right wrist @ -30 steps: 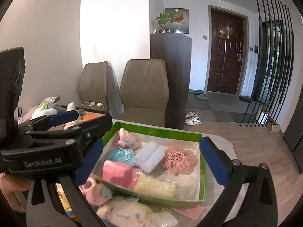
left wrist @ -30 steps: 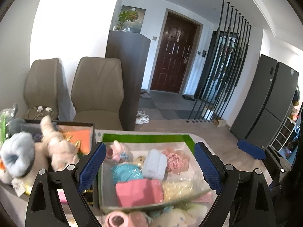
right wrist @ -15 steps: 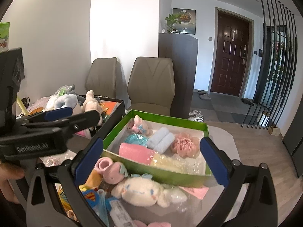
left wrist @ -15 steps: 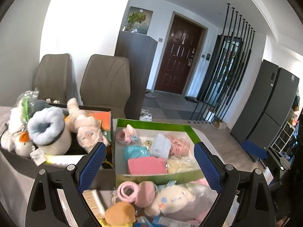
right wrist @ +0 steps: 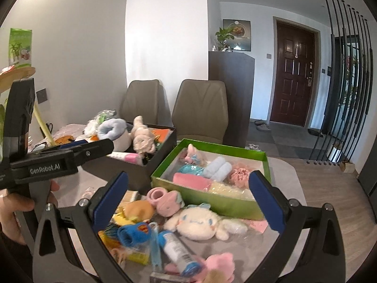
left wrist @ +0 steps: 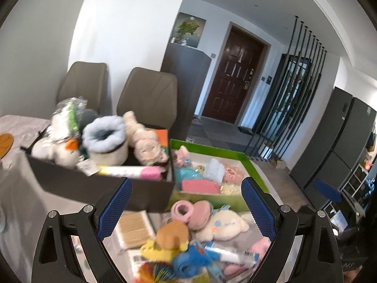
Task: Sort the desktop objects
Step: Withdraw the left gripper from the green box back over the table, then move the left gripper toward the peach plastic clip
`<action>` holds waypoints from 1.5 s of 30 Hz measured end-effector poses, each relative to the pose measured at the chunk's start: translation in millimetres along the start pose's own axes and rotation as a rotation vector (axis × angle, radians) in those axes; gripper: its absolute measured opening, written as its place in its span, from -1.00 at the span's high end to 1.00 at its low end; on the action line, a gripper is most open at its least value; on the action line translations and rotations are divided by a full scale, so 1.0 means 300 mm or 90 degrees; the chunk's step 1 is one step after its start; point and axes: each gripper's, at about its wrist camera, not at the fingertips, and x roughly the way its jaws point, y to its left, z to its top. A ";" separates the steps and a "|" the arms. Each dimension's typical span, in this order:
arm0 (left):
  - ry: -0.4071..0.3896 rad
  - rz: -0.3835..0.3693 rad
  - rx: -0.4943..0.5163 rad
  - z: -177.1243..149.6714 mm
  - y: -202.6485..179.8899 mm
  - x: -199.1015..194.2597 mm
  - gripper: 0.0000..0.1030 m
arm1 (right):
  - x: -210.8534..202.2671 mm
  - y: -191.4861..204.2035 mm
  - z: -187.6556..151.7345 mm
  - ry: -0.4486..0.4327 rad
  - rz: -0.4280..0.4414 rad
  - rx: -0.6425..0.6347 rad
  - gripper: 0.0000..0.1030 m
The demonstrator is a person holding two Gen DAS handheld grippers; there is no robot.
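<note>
Left gripper (left wrist: pixel 186 208) has fingers spread and empty; the black box (left wrist: pixel 103 184) lies ahead-left, the green box (left wrist: pixel 212 198) ahead. Right gripper (right wrist: pixel 187 202), fingers also spread and empty, hovers nearer the white plush (right wrist: pixel 198 221), lying crosswise between its fingers.

My left gripper (left wrist: pixel 186 208) has a black plastic frame with two fingers (left wrist: pixel 114 204) covered in blue textured pads, and round silver screws sit on each arm. My right gripper (right wrist: pixel 188 206) has the same black frame, blue pads and silver screws. On the side of the left gripper body is the white marking "GenRobot.AI". My hand (right wrist: pixel 16 214) is bare.
</note>
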 end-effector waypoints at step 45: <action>0.144 0.037 -0.070 -0.518 0.244 -0.038 -0.82 | 0.095 0.257 -0.528 0.157 0.182 0.035 -0.41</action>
